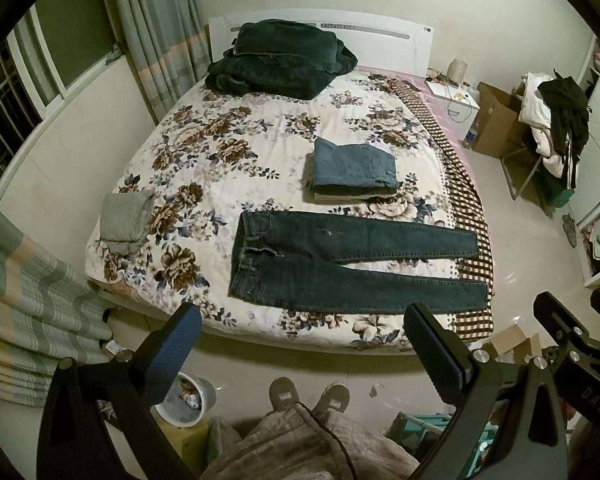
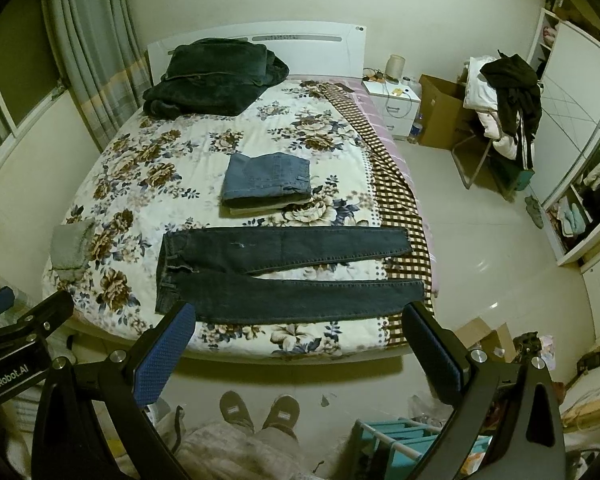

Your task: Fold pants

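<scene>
Jeans (image 1: 340, 264) flat on bed (image 1: 204, 168) | both jaws released | labels: "GenRobot.AI", "DAS"

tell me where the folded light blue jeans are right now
In both wrist views the folded light blue jeans sit mid-bed on the floral bedspread, just beyond the flat dark jeans and toward the checkered blanket side.
</scene>
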Available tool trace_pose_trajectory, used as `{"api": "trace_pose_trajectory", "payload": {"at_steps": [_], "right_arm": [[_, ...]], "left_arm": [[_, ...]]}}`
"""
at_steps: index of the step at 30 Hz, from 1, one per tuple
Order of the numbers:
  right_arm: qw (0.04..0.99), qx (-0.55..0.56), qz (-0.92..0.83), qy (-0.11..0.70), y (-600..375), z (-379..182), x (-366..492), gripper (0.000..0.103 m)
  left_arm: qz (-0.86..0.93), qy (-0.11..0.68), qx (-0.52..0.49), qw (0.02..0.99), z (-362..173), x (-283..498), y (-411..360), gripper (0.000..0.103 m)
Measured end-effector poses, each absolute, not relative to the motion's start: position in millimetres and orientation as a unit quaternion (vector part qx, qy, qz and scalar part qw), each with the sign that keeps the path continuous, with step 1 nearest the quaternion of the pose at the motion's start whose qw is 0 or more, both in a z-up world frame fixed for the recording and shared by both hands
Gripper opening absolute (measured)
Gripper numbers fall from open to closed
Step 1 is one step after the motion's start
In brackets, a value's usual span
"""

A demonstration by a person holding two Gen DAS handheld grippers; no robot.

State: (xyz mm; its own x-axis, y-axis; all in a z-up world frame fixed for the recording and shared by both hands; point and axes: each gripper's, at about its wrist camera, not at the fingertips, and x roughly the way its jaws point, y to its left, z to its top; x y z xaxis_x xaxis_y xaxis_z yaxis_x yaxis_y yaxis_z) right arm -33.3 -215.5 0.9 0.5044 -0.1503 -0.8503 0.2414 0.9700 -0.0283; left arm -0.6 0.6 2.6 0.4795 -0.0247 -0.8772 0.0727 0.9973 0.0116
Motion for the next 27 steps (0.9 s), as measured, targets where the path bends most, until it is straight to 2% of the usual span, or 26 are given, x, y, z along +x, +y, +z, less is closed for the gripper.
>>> {"api": "trace_pose_trajectory", "payload": {"at_steps": [27], "right_arm": [[0.865, 0.045, -0.112, 0.486, -205.3, 4.3, -28.9, 0.103]], "left_arm": [[-0.029, 0.506, 0.023, 0.861, 5.7, 5.5, -0.8, 0.103]]}}
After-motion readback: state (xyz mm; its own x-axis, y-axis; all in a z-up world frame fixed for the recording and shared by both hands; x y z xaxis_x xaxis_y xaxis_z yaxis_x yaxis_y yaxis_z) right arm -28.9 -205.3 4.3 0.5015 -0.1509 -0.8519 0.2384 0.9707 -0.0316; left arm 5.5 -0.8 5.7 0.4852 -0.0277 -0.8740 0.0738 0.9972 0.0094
